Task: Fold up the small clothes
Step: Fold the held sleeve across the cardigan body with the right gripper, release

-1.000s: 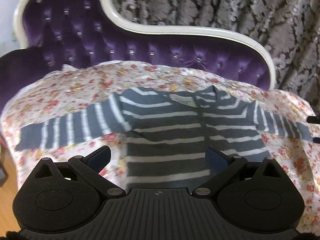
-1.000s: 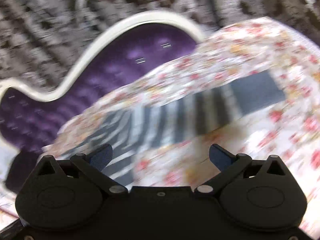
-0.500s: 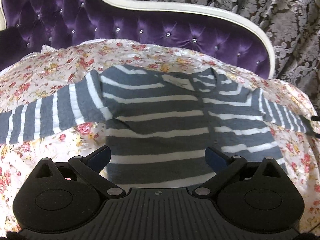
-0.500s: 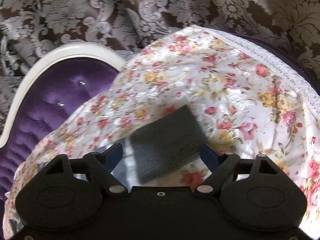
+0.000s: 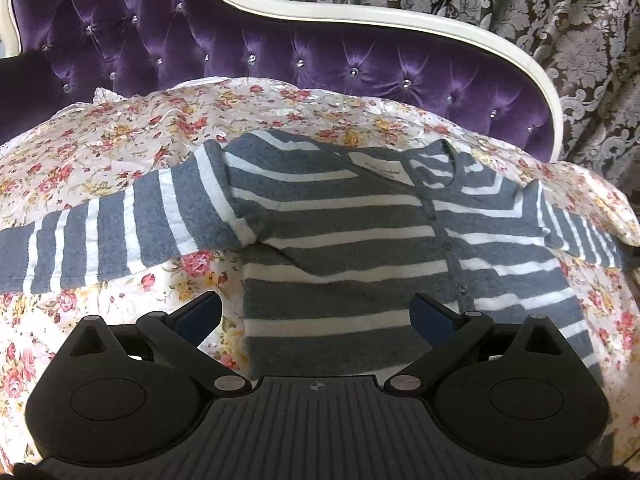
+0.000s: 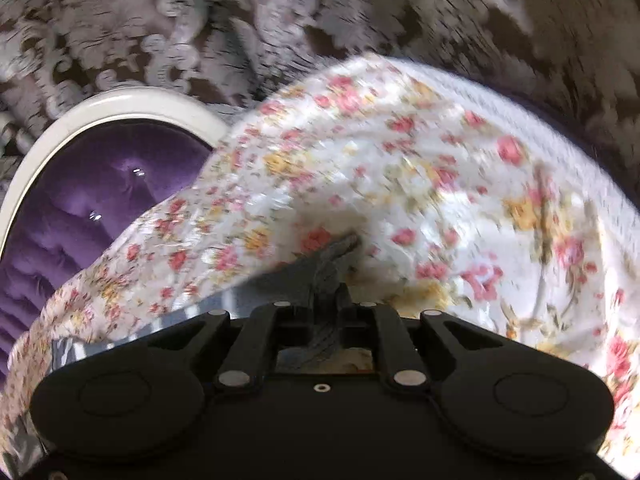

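So the striped cardigan (image 5: 352,240) is laid out flat, front side up, on a floral sheet (image 5: 120,148) that's thrown over a purple tufted sofa (image 5: 240,48) with a white curvy frame. It's grey with white stripes, buttoned down the middle, neckline pointing toward the sofa back, and both sleeves are stretched straight out to the sides. The left gripper (image 5: 316,314) is hanging over the lower part of the body of the cardigan with its jaws wide apart, nothing between them; one blue pad sits over the sheet just beside the cardigan's side edge and the other is over the stripes near the button line. The right gripper (image 6: 326,300) has its jaws pulled together and clamped on the grey cuff of one sleeve (image 6: 332,256), and you can see the knit bunched up and poking out past the fingertips. That shot from the right wrist is pretty motion-blurred, so I honestly can't say whether the cuff is lifted off the sheet or still dragging on it. A bit of striped sleeve shows off to the lower left of that gripper in the same view. Behind everything there's a dark curtain (image 5: 560,20) with a big silvery damask pattern, right up against the sofa frame.
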Demonstrator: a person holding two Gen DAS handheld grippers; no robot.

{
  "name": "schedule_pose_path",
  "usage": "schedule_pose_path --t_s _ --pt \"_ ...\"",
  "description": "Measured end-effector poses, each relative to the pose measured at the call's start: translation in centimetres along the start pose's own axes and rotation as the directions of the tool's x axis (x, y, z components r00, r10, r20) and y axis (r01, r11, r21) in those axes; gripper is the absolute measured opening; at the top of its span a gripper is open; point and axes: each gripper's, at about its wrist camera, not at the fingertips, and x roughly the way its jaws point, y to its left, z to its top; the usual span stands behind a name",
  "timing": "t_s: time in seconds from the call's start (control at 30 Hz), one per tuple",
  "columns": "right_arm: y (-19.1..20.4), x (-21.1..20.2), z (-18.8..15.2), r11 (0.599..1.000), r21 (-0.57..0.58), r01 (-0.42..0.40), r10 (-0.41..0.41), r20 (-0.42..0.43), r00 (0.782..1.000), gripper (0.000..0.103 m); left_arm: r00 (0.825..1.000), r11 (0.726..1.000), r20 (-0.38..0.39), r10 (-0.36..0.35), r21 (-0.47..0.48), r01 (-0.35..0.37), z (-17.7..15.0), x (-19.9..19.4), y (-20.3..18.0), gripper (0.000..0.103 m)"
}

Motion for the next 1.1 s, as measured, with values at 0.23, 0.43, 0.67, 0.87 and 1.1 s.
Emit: schedule_pose_path --t_s 0.23,0.43,0.67,0.87,1.1 --pt "9.1 -4.7 2.3 0.976 -0.153 -0.152 0.160 0.040 0.986 0.018 1.000 0.999 -0.001 0.000 -0.035 0.000 0.3 -0.4 1.4 0.101" --pt "20.8 -7.6 1.6 0.887 -0.316 -0.338 0.348 -0.027 0.937 0.018 1.000 0.998 -0.010 0.013 -0.063 -0.013 0.4 -0.6 2.9 0.101" --pt "32.4 -7.5 -4.5 0.735 -0.402 -0.545 0.504 -0.213 0.837 0.018 1.000 0.992 0.003 0.025 -0.123 -0.025 0.8 -1.2 4.9 0.101" --pt "38.8 -4.5 -11.3 0.648 -0.415 -0.639 0.525 -0.365 0.769 0.018 0.999 0.986 -0.004 0.040 -0.163 -0.040 1.0 -1.1 6.4 0.101" --pt "41.6 -1.2 -18.3 0.585 -0.437 -0.683 0.483 -0.489 0.726 0.019 0.999 0.982 -0.012 0.046 -0.182 -0.048 1.2 -0.9 7.1 0.101"
